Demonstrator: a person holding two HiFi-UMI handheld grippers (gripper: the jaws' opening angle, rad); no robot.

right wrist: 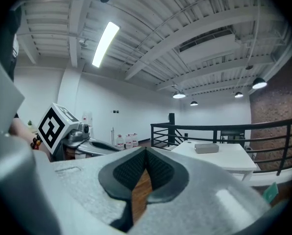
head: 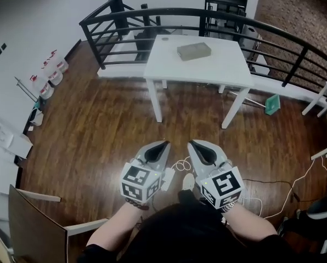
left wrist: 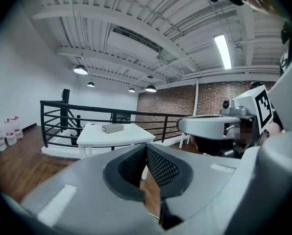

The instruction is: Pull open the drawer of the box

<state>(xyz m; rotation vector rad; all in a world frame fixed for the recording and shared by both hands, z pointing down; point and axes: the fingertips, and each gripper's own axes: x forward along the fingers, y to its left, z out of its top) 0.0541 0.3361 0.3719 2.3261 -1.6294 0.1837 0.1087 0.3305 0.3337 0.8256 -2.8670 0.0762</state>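
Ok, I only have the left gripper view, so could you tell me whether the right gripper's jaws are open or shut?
Observer: The right gripper is shut, with nothing in it.
Operator: Thank you. What lies on the floor below?
Observer: A white cable loops on the wooden floor, just left of it in the head view.
Operator: Is anything beside the table?
Observer: A teal object stands on the floor off the table's right side.

One white table (head: 207,70) far off, one grey box (head: 194,51) on it, three white jugs (head: 55,76) far left, two grippers near: left gripper (head: 165,143), right gripper (head: 190,143).
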